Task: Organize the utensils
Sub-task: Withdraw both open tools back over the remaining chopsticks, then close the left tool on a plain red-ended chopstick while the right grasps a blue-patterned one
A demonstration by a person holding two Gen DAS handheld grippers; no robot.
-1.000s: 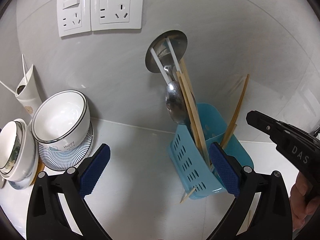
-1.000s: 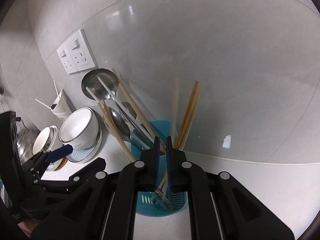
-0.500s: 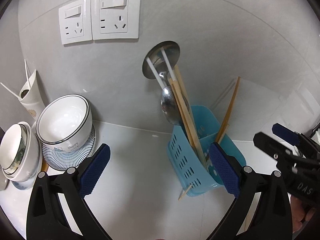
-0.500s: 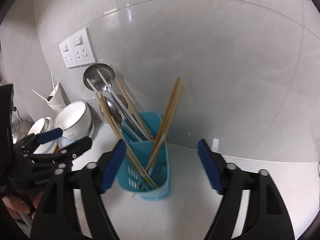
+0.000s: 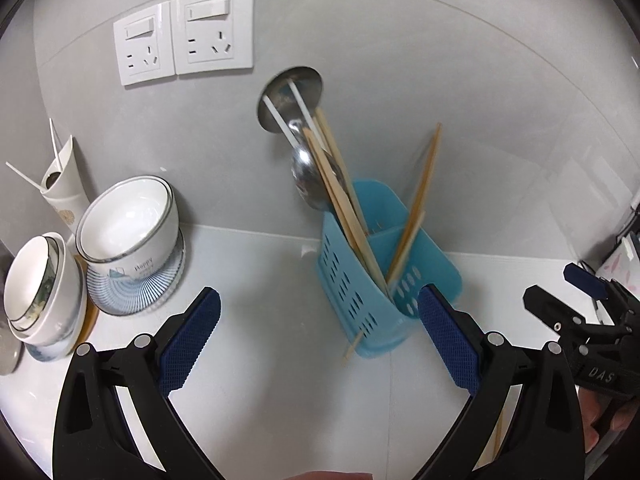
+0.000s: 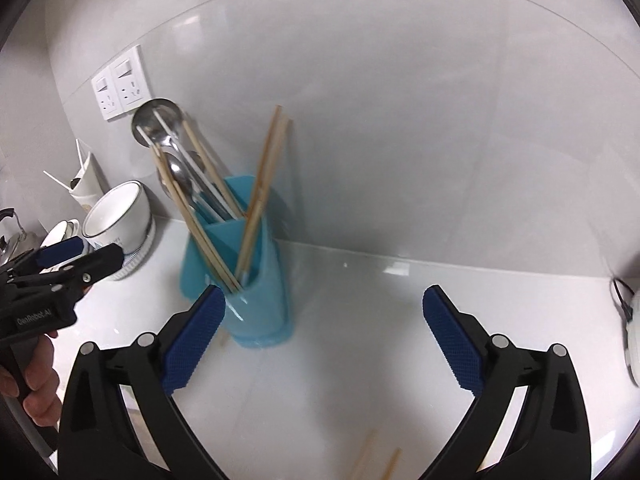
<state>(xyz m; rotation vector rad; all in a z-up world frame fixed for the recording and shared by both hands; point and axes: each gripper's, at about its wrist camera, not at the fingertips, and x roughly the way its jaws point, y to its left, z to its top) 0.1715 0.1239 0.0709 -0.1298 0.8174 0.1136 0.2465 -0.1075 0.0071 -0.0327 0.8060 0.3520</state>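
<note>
1. Caddy (image 5: 384,276): blue, slotted, standing on my white desk (image 5: 260,360) against the grey wall. It sits just ahead of my left tongs (image 5: 318,332), toward their right pad, and ahead-left of my right tongs (image 6: 324,336), just beyond their left pad.
2. Contents: wooden chopsticks (image 5: 340,204) leaning left together with a steel spoon (image 5: 304,176), a ladle (image 5: 290,100) and two white sticks; a second pair of chopsticks (image 6: 266,168) leans right in another compartment.
3. Stray stick (image 5: 352,348): thin, wooden, at the caddy's base on the desk.
4. Left view only: bowl (image 5: 128,224) stacked on a striped plate, a second bowl stack (image 5: 40,280) at far left, and the caddy's slotted side. My right tongs appear at its right edge.
5. Right view only: loose chopsticks (image 6: 376,460) lying on the desk near the bottom edge, below my right tongs, and a white object at the far right edge, too cropped to identify. My left tongs appear at its left edge, near the bowls.
6. Both views: sockets (image 5: 184,52) on the wall, and a white cup (image 5: 64,188) holding white sticks.
7. Left tongs: spread wide, released, holding and touching nothing.
8. Right tongs: spread wide, released, holding nothing; whether the left pad touches the caddy, I cannot tell.
</note>
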